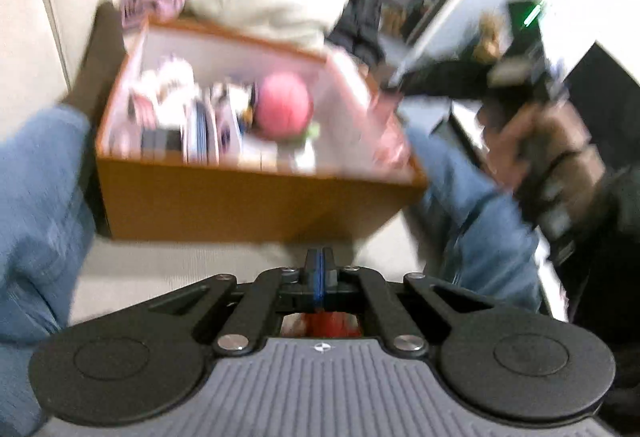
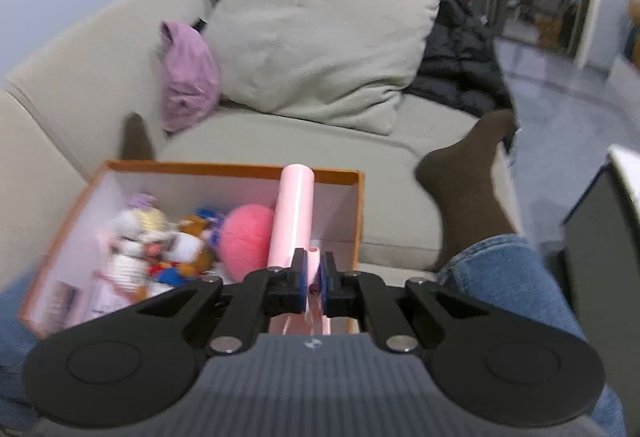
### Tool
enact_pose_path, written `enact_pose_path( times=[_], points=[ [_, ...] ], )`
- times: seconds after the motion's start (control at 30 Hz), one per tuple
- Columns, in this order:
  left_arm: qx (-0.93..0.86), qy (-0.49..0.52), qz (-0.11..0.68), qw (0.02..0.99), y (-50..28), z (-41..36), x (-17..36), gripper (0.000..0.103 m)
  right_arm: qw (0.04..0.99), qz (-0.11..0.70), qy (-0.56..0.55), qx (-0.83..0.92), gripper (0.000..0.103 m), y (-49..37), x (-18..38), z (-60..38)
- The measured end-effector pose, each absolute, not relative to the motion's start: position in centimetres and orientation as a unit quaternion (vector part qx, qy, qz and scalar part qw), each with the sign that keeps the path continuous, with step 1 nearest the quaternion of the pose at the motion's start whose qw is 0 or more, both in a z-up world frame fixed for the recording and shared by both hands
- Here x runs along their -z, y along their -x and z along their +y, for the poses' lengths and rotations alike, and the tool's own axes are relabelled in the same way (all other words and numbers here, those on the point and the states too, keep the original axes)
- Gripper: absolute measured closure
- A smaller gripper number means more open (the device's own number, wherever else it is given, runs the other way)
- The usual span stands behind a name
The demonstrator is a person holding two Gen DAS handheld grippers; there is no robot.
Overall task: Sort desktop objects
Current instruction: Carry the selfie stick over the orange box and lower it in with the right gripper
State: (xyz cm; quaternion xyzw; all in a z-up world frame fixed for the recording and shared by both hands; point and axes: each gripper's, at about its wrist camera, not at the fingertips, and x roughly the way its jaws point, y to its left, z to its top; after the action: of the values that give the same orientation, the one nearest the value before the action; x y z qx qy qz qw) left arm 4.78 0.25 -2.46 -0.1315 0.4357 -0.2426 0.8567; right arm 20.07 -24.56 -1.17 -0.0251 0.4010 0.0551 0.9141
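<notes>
An orange box (image 1: 248,193) with a white inside sits between the person's knees on a sofa. It holds a pink ball (image 1: 283,105), small figures and cards. My left gripper (image 1: 319,261) is shut and empty, just in front of the box's near wall. In the right wrist view the same box (image 2: 224,168) lies below and to the left. My right gripper (image 2: 314,263) is shut on a pale pink tube-shaped object (image 2: 294,213), held over the box's right side next to the pink ball (image 2: 246,237). The right gripper also shows blurred in the left wrist view (image 1: 520,77).
A beige cushion (image 2: 320,49) and a lilac cloth (image 2: 188,77) lie on the sofa (image 2: 52,141) behind the box. A black jacket (image 2: 460,61) is at the right. Jeans-clad legs (image 1: 36,205) flank the box, with a brown-socked foot (image 2: 468,181).
</notes>
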Motion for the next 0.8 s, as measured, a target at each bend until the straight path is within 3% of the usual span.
enact_pose_path(
  times=[0.23, 0.3, 0.43, 0.6, 0.8],
  points=[
    [0.264, 0.083, 0.42, 0.864, -5.6, 0.3, 0.5, 0.102, 0.894, 0.445, 0.048, -0.026, 0.097, -21.7, 4.5, -22.7],
    [0.26, 0.053, 0.437, 0.859, -5.6, -0.6, 1.5, 0.096, 0.891, 0.45, 0.064, -0.013, 0.097, -22.0, 5.5, -22.3],
    [0.257, 0.029, 0.477, 0.84, -5.3, -1.5, 4.3, 0.046, 0.888, 0.451, 0.093, 0.001, 0.097, -22.3, 6.8, -21.6],
    [0.267, 0.01, 0.511, 0.817, -4.7, -2.4, 6.8, 0.042, 0.884, 0.454, 0.115, -0.004, 0.096, -22.3, 7.1, -20.8],
    [0.262, 0.012, 0.543, 0.797, -5.4, -3.3, 9.7, 0.04, 0.884, 0.458, 0.093, -0.032, 0.088, -21.8, 6.8, -21.1]
  ],
)
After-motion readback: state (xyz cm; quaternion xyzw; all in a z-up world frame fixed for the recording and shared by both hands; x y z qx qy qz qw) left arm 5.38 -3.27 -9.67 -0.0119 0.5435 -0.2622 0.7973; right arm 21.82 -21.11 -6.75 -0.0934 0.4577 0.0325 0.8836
